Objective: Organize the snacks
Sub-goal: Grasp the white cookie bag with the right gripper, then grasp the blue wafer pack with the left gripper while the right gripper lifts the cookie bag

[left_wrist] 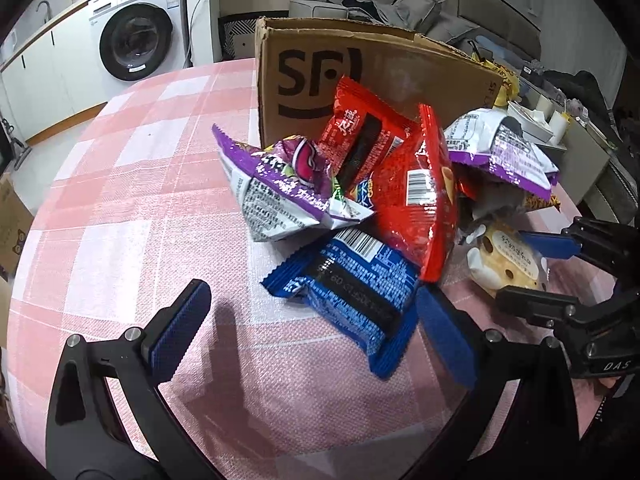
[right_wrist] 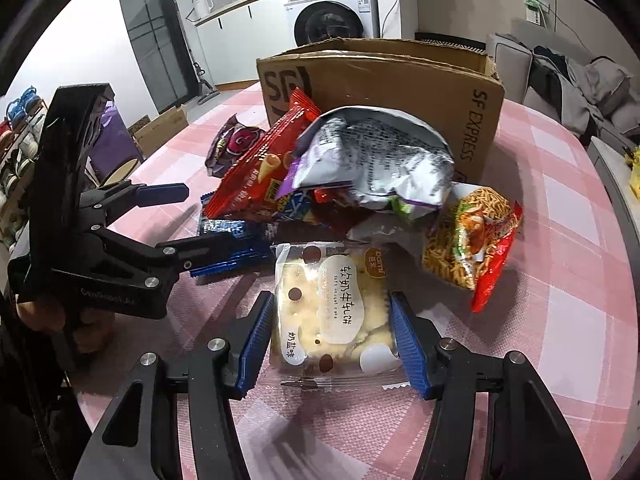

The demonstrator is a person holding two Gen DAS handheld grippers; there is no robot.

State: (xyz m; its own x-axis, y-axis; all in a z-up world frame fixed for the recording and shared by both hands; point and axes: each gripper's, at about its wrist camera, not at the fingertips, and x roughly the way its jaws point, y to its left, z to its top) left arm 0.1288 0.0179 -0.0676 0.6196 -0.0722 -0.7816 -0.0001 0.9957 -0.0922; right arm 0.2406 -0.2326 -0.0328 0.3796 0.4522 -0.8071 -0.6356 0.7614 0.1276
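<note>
Near the bench's front edge, right gripper (right_wrist: 332, 340) spread around nougat cake packet (right_wrist: 334, 308), pads beside both sides, left gripper (left_wrist: 312, 332) wide beside blue packet (left_wrist: 352, 292), snack pile against cardboard box (right_wrist: 400, 88).

Support surface: a table covered with a pink-and-white checked tablecloth (right_wrist: 560, 240). An open cardboard box (right_wrist: 400, 80) printed "SF EXPRESS" stands upright on the cloth. A pile of snack packets lies against its front wall. At cloth level: a blue packet (left_wrist: 352, 292) at the pile's near left edge, a clear-wrapped nougat cake packet (right_wrist: 332, 312) lying flat in front of the pile, and a noodle-print packet (right_wrist: 468, 236) just beside the box's right corner. Remaining packets rest on top of these.
</note>
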